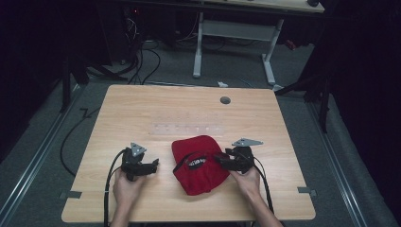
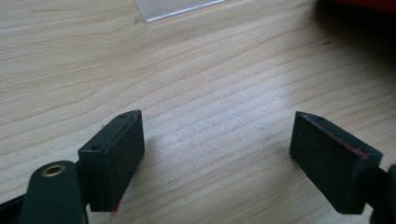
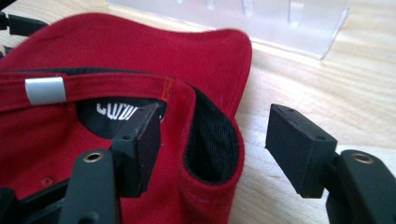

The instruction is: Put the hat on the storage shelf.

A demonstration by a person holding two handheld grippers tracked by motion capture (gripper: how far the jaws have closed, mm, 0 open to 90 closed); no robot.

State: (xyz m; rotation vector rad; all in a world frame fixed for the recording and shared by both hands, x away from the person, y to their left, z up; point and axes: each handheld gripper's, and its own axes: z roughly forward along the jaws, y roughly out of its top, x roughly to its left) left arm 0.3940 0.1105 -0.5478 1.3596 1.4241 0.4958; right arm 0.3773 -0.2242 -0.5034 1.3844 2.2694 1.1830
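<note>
1 red cap (image 1: 198, 163) lies upside down at table (image 1: 142, 109) center-front, btwn both hands. R gripper (image 1: 222, 159) at cap's right edge, jaws apart and straddling the rim/sweatband (image 3: 212, 140): one jaw inside the cap, other outside over wood, pads not pressing yet. L gripper (image 1: 153, 165) just left of cap, jaws wide apart w/ bare tabletop btwn them, holding nothing. To do the step well, imo: push R deeper so both fabric layers sit fully btwn pads, then close square on rim, not on the strap w/ silver tag (image 3: 45, 90). Count: 1 cap, 2 grippers, 1 clear plastic rack (image 1: 187, 128) behind cap, 1 grey grommet (image 1: 225, 100) far side.
</note>
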